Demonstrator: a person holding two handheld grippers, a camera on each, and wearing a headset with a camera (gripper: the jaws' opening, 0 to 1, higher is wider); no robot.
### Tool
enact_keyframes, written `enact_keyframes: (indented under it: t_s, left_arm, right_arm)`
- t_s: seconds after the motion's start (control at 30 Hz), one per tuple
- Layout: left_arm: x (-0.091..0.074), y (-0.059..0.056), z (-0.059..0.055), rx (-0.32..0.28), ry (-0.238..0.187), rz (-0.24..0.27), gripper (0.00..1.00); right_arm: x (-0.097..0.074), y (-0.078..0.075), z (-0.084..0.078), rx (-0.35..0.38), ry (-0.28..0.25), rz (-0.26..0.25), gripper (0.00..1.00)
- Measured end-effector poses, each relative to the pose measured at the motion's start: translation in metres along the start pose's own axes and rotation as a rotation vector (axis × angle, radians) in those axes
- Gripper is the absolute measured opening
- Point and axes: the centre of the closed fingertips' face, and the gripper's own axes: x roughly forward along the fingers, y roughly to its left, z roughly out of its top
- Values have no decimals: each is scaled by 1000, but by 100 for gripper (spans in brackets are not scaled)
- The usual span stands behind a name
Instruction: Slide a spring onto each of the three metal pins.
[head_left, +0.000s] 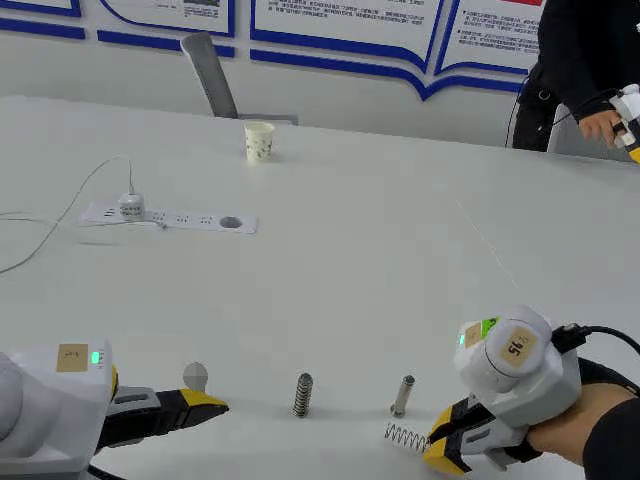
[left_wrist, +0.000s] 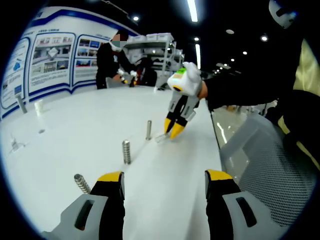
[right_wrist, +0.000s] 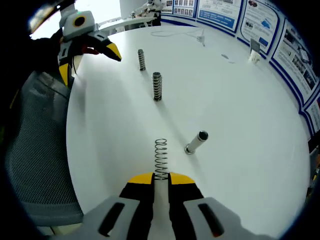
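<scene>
the loose spring (right_wrist: 160, 159) is pinched by its near end in the clenched right gripper (right_wrist: 156, 178), jaws drawn together on the coil, and the rest of it is stuck out straight ahead, low over the white table (right_wrist: 240, 100). the bare pin (right_wrist: 196, 142) is stood just beside the spring's free end, off to one side and not touching it. two more pins are lined up past it, the middle pin (right_wrist: 157, 86) and the end pin (right_wrist: 141, 60), and each is already wrapped in a spring. in the right gripper view the held coil is seen lengthwise from behind. in the head view it is seen from the side, lying nearly flat with its free end near the foot of the bare pin. the left gripper (left_wrist: 165, 180) is held released near the end pin, its yellow-tipped jaws spread wide with nothing between them. that gap is made plain in the left gripper view, while in the head view the jaws are seen edge-on and it can't be judged. a paper cup (head_left: 259, 140) and a power strip (head_left: 170, 216) are picked up farther across the table in the head view.
</scene>
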Motion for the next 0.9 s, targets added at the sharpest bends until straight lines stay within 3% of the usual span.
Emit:
enact_keyframes:
  t_s: [0.33, 0.9]
  left_arm:
    - [20, -6, 10, 32, 0, -53, 61]
    - [50, -16, 25, 62, -23, -109, 49]
  right_arm:
    - [-17, 20, 20, -78, -33, 40, 11]
    - [-32, 48, 42, -184, -54, 94, 11]
